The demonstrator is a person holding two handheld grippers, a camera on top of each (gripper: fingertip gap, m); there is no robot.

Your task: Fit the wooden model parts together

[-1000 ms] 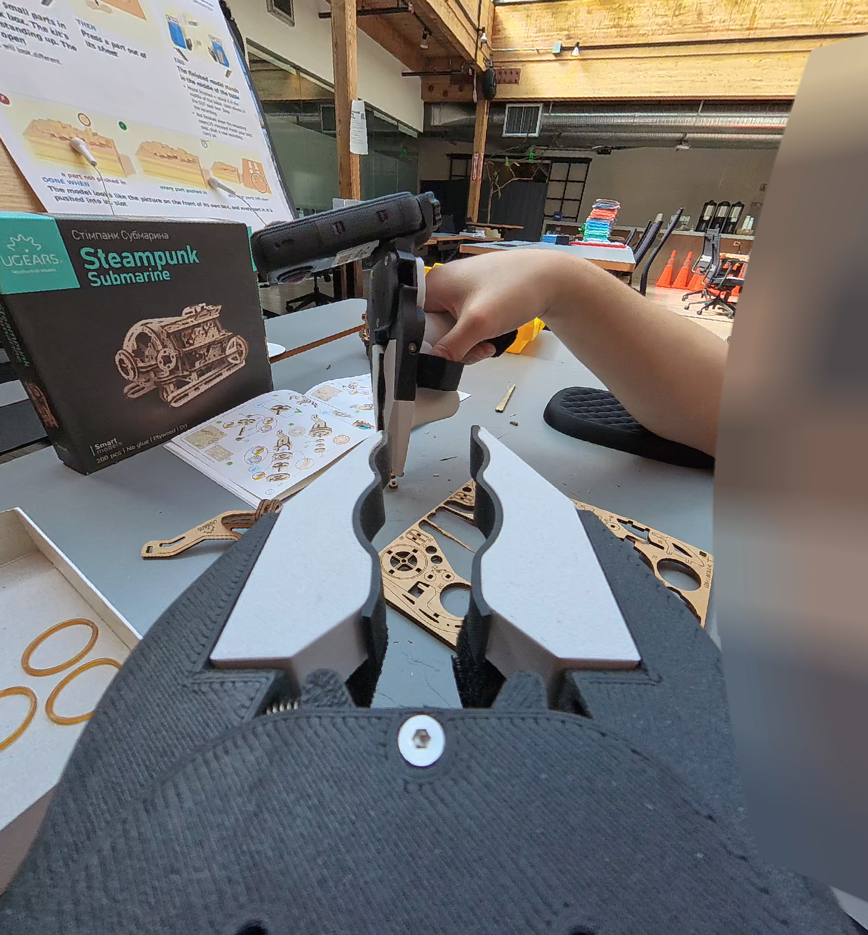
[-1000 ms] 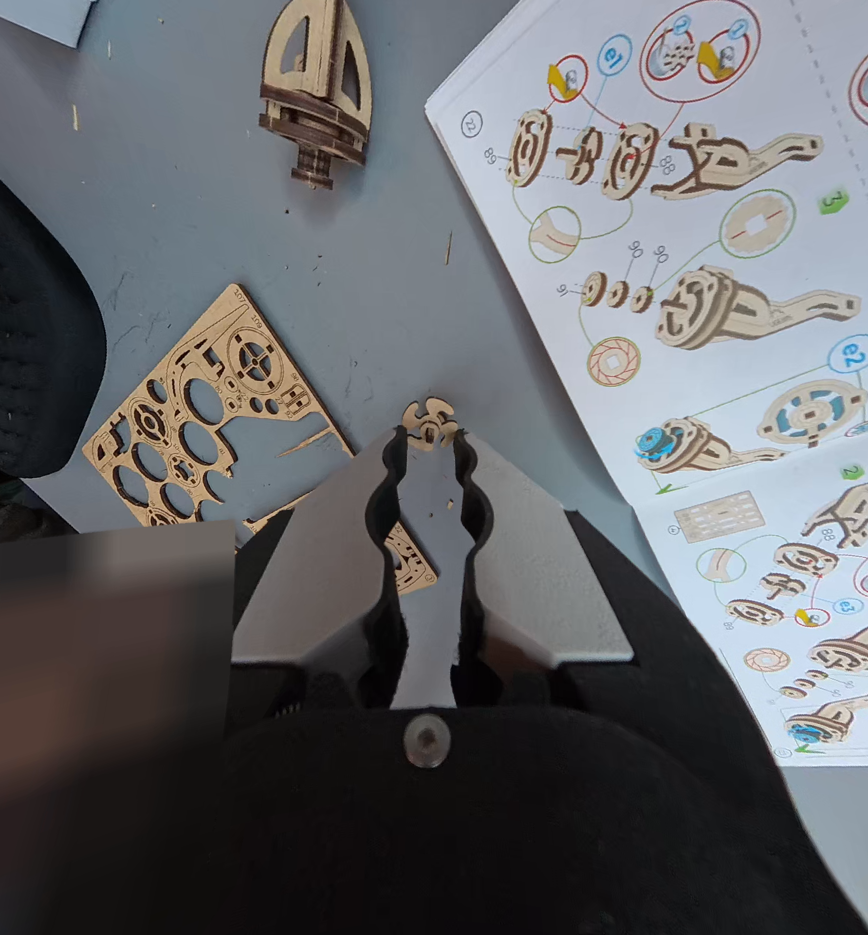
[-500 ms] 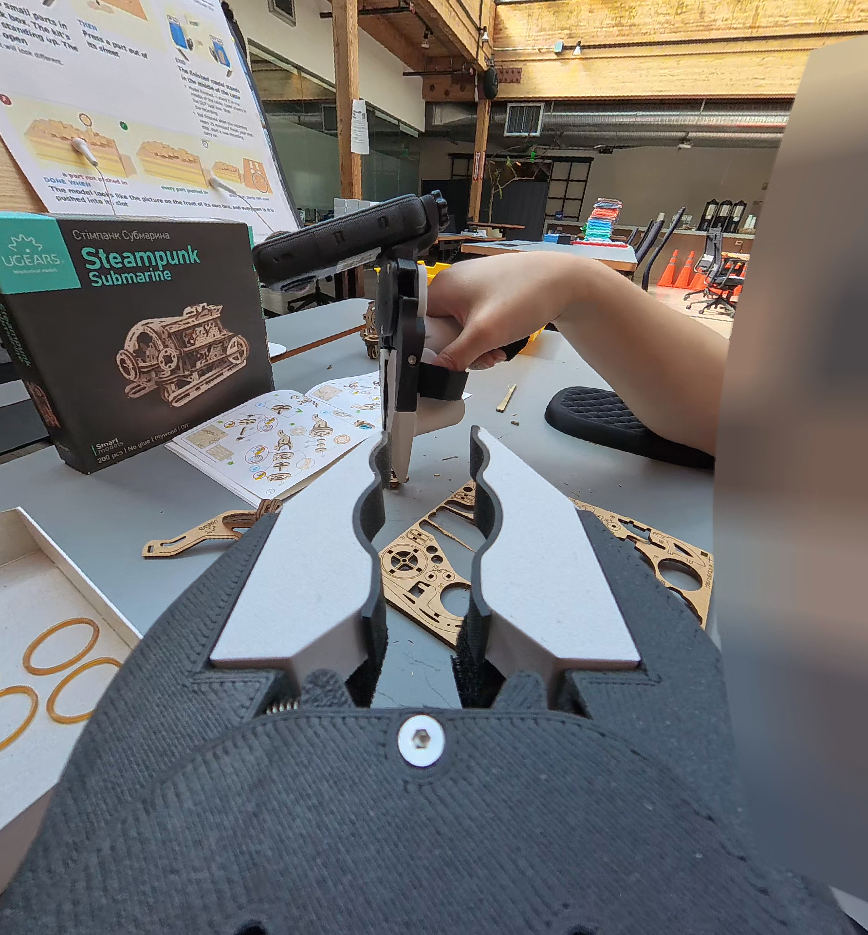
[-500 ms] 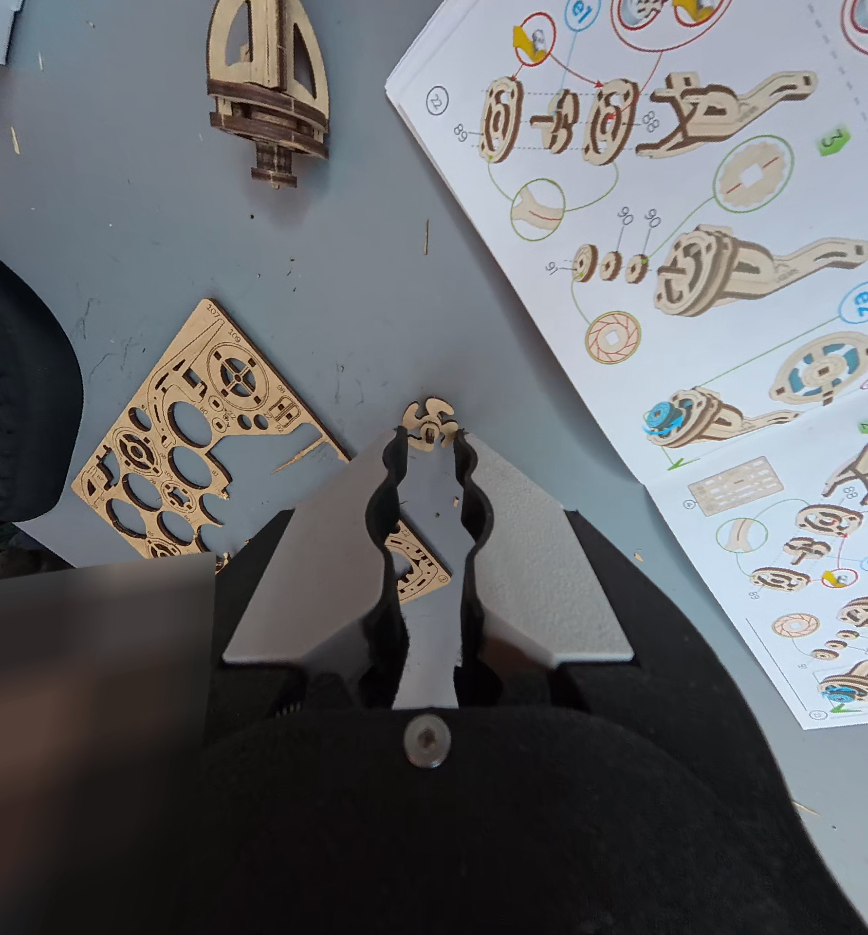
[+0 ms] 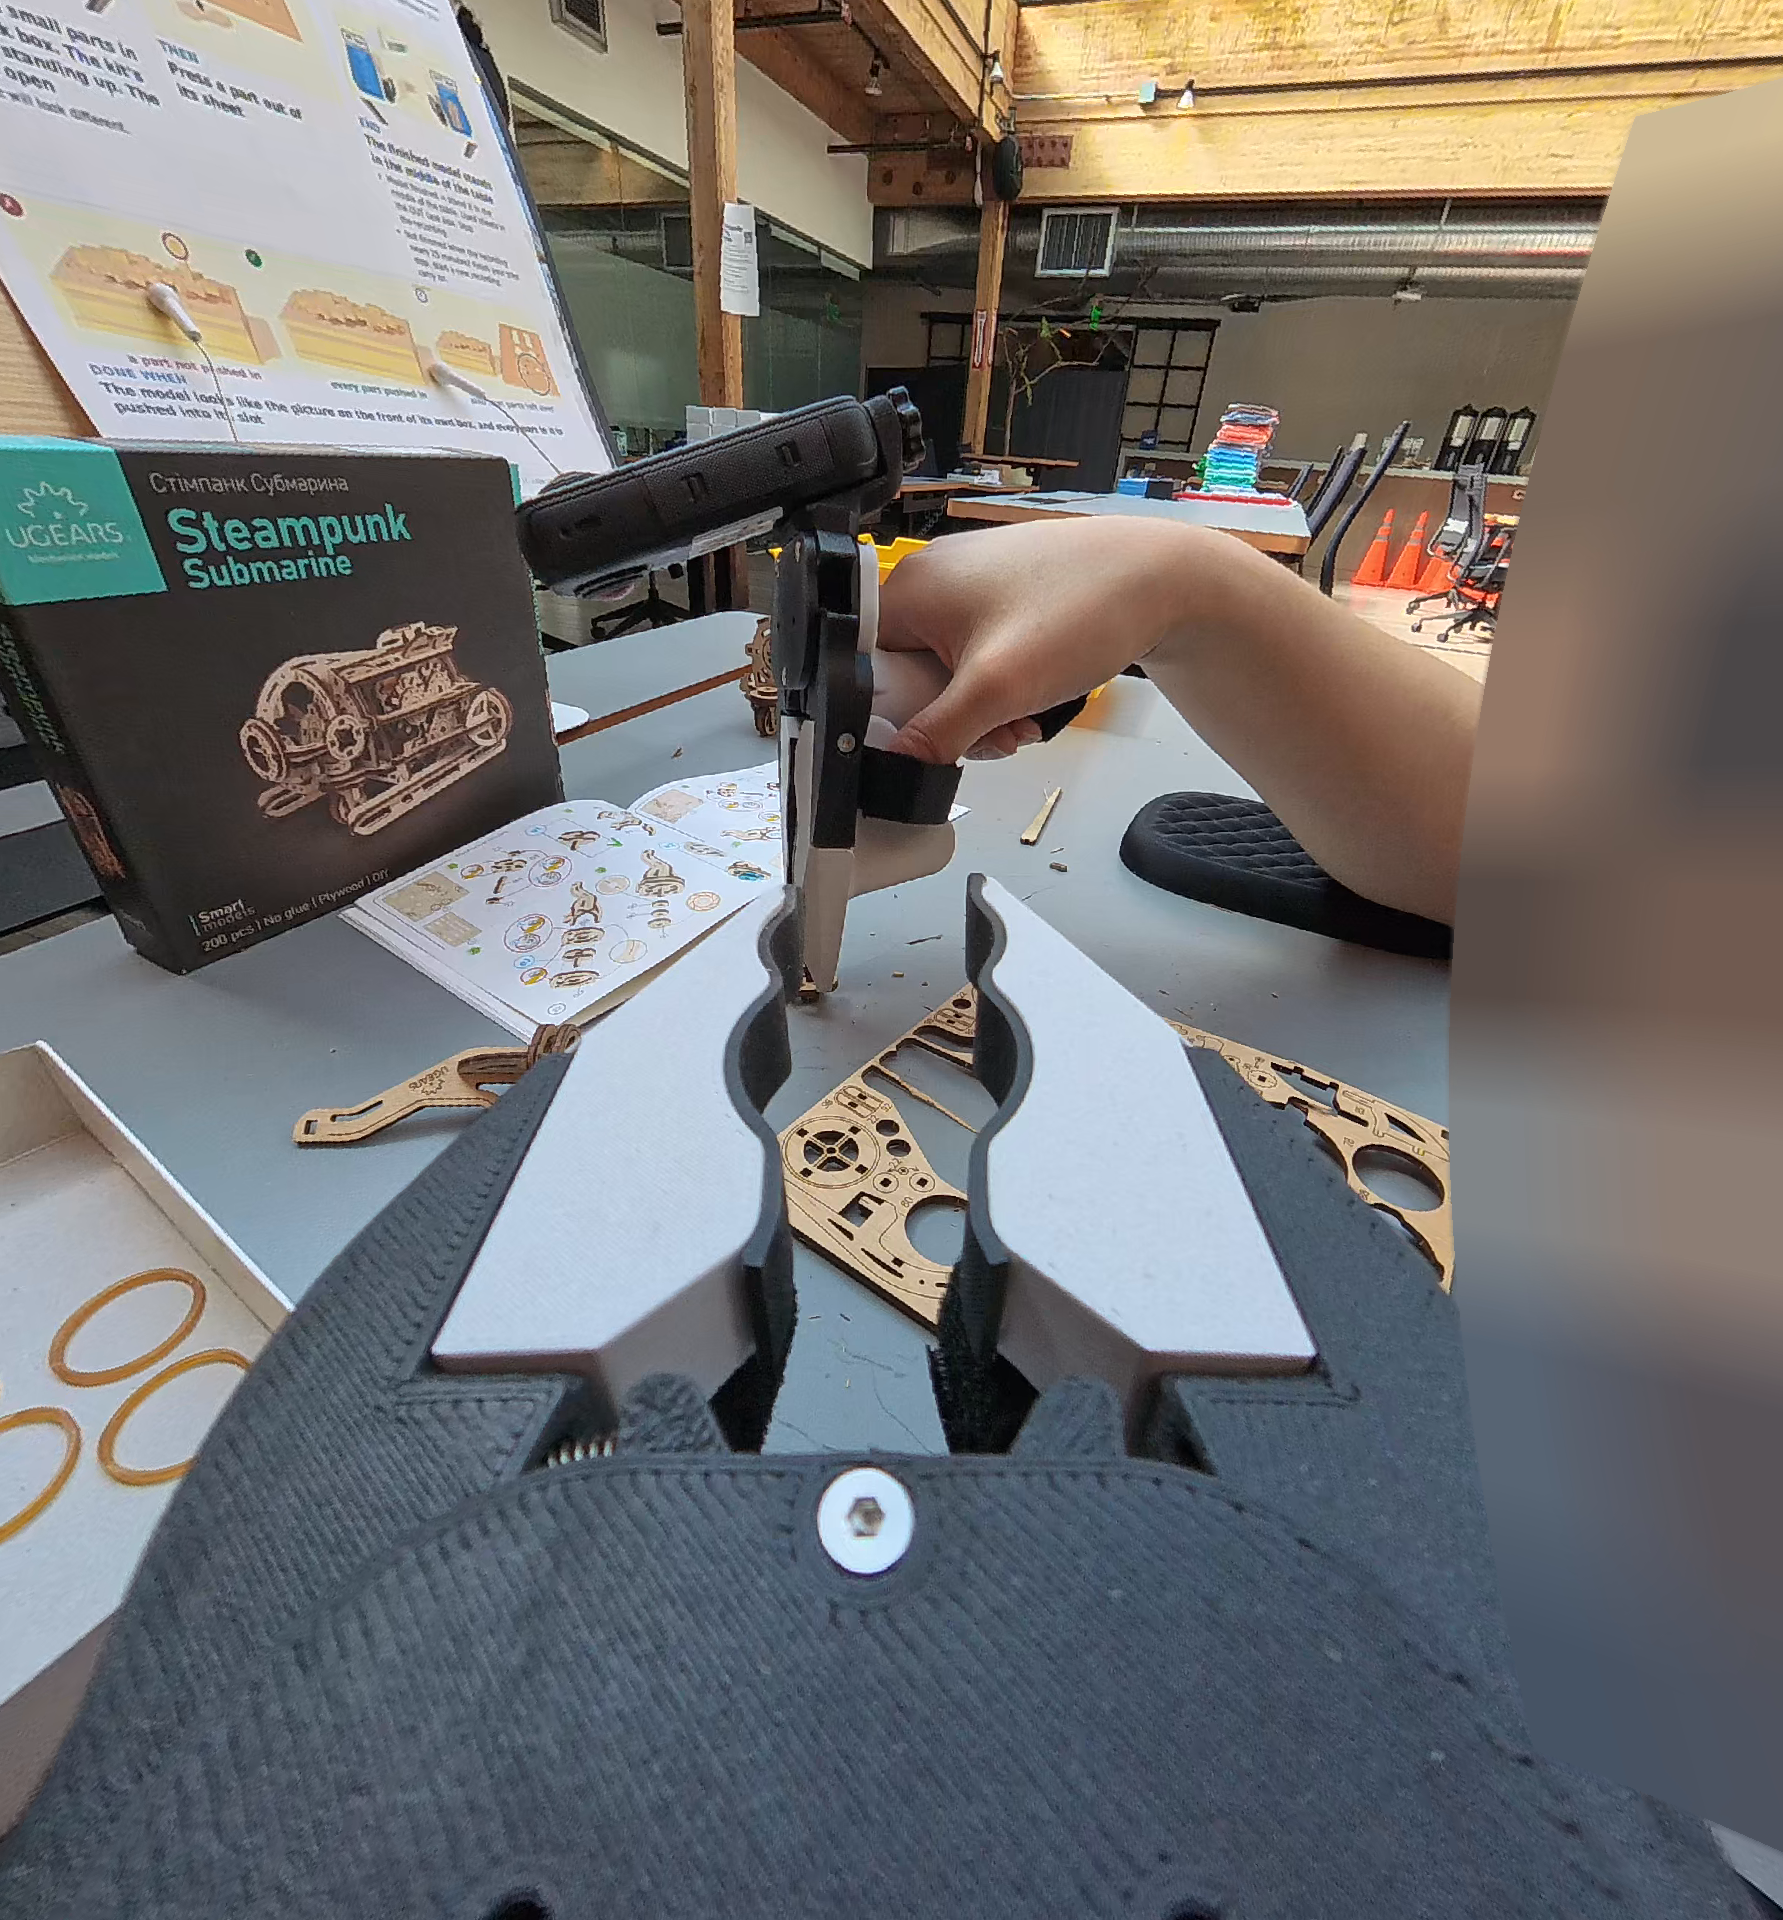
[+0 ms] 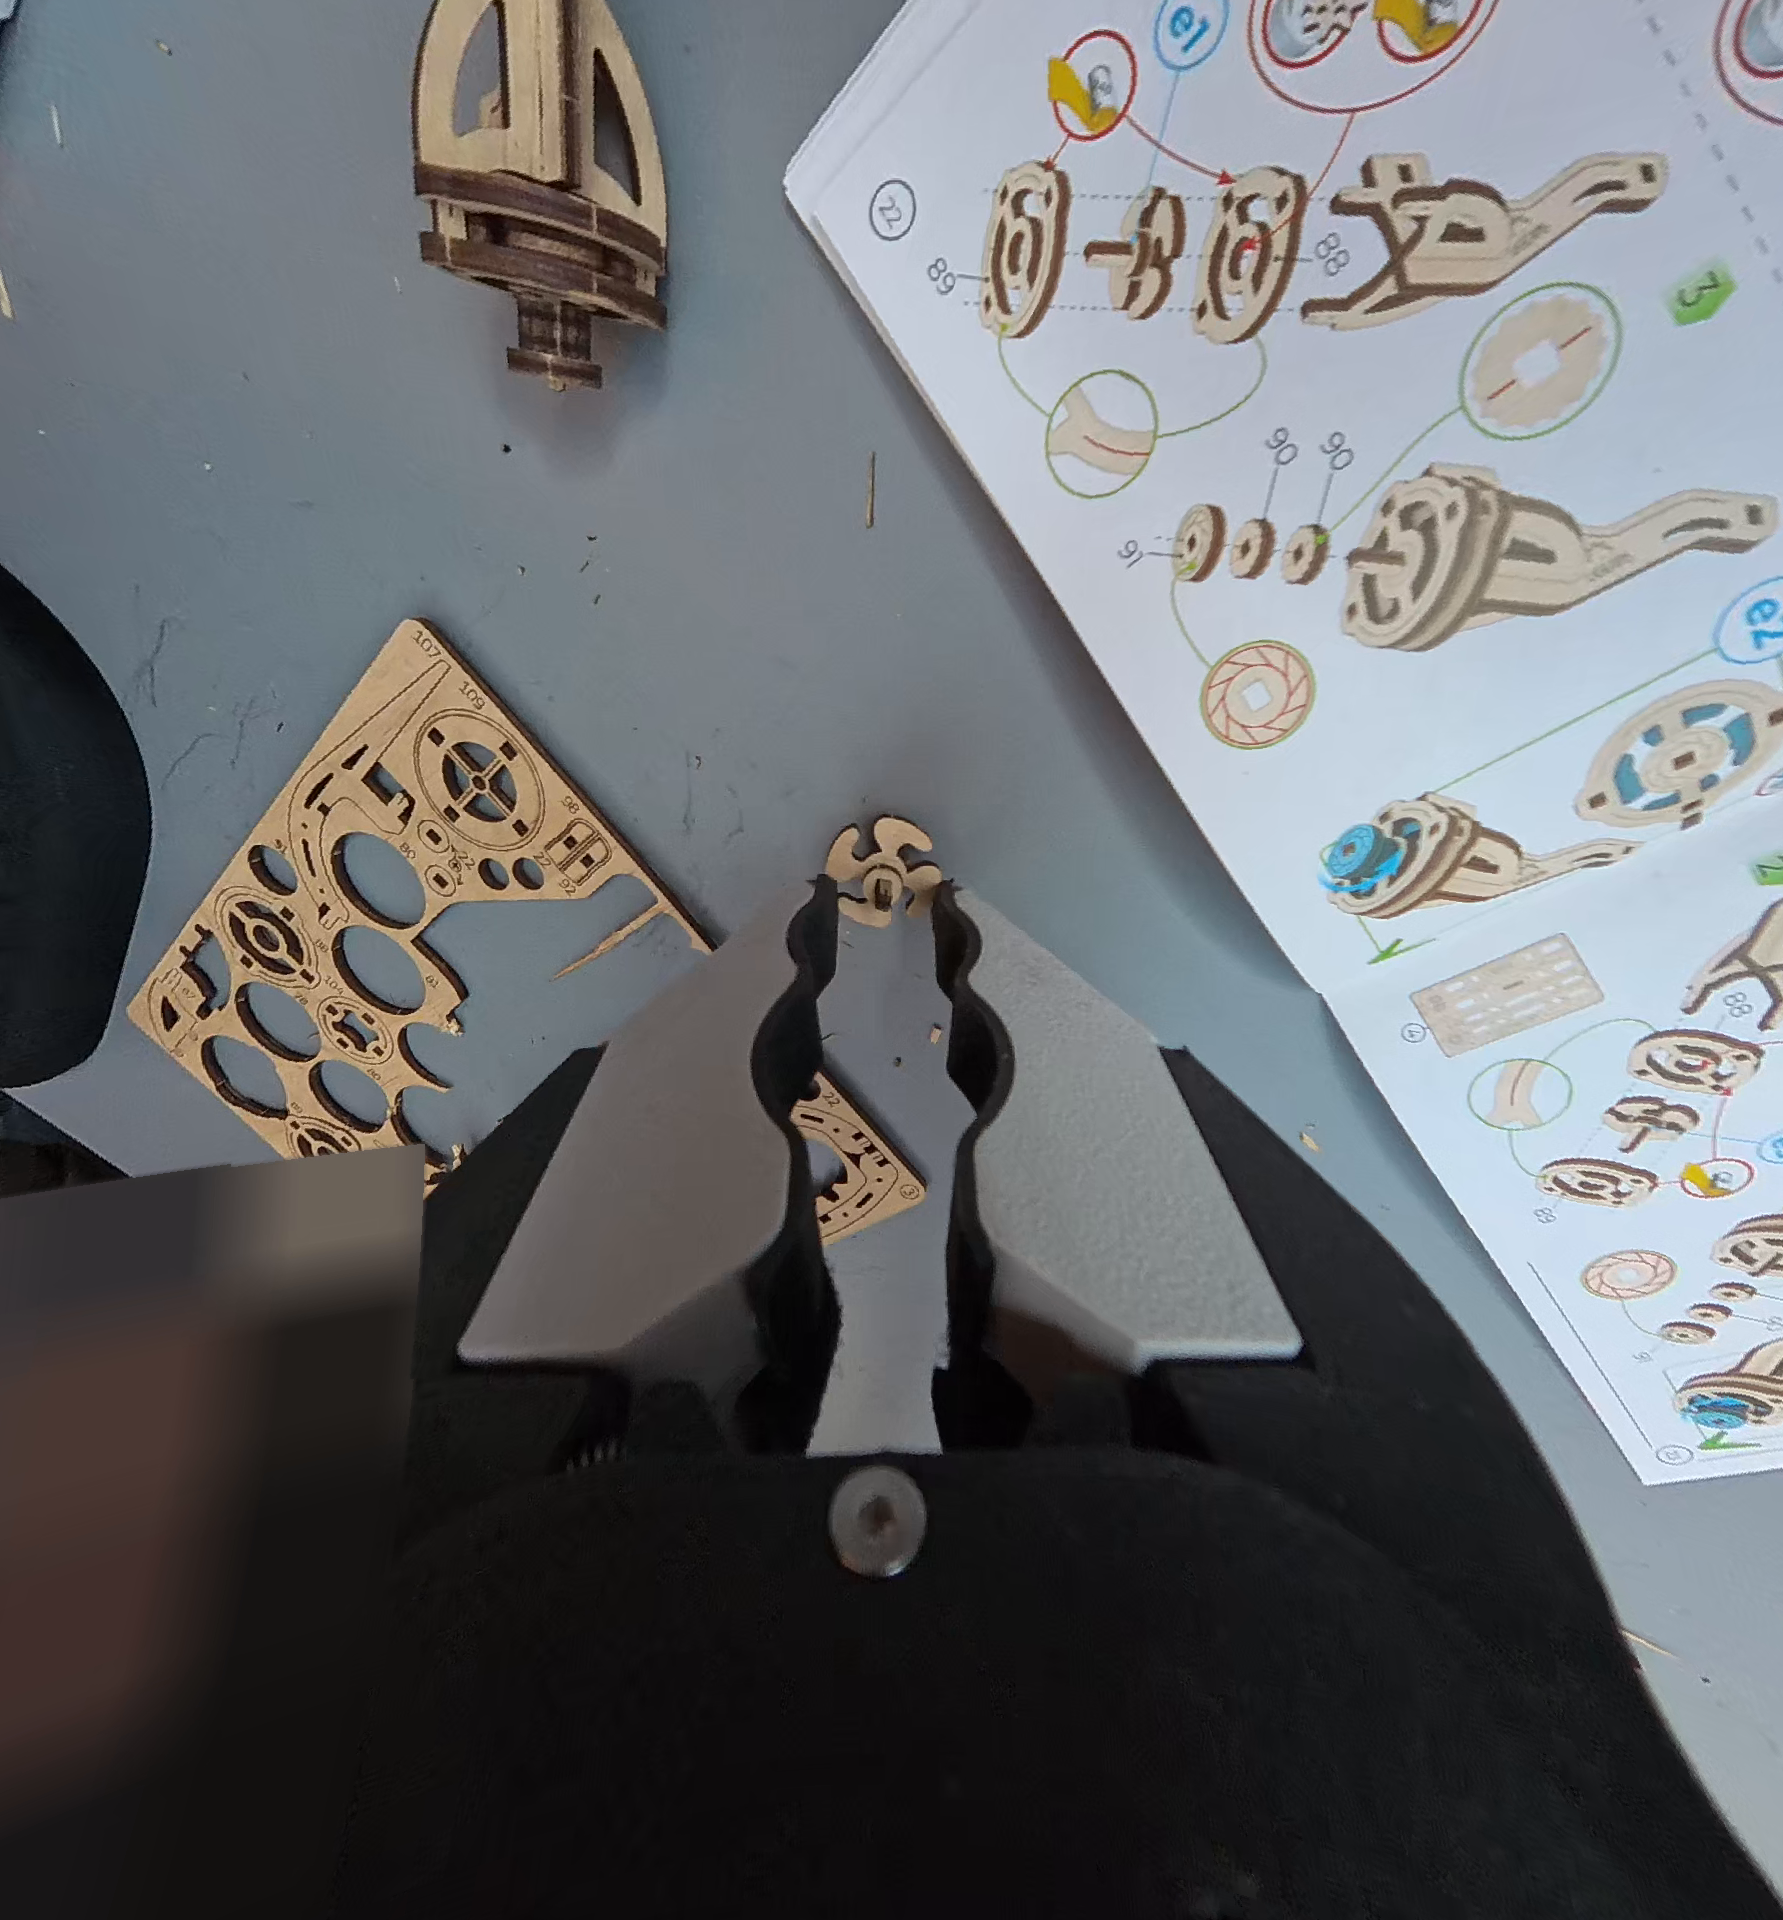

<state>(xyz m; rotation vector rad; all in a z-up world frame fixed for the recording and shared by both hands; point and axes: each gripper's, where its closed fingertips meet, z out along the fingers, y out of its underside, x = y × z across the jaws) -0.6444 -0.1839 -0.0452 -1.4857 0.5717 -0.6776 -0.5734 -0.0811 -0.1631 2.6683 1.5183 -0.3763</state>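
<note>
**Kid:** Since a moment ago, did anything move?

**Helper:** Yes. From the right claw's camera, the booklet (image 6: 1386, 623) and the little wooden tower (image 6: 539, 187) have slid across the picture, because that claw has shifted a bit over the table (image 6: 243, 468). The small wooden propeller (image 6: 879, 868) stays at its tips, just like before.

**Kid:** Is the right claw (image 6: 882, 896) holding it?

**Helper:** Its two fingers sit close on both sides of the propeller, right in the middle of the picture. They touch it, so it looks pinched. In the left camera you see that claw (image 5: 812, 971) pointing straight down, with a hand (image 5: 1001, 634) around its handle.

**Kid:** And the left claw (image 5: 876, 914)?

**Helper:** Its fingers are apart, with nothing between them. It hangs low in the picture, above the flat wooden sheet (image 5: 866, 1174) full of holes.

**Kid:** What else is there?

**Helper:** At the left of that picture stands a dark box (image 5: 243, 686), and the booklet (image 5: 575, 894) lies open next to it. A long wooden piece (image 5: 409, 1101) lies below the booklet. In the lower left corner is a white tray (image 5: 45, 1070) with rubber bands (image 5: 128, 1325) in it. At the right, the arm lies on a black pad (image 5: 1240, 857).

**Kid:** Where is the sheet (image 6: 347, 935) in the other picture?

**Helper:** Left of the middle, partly under the right claw.
</note>
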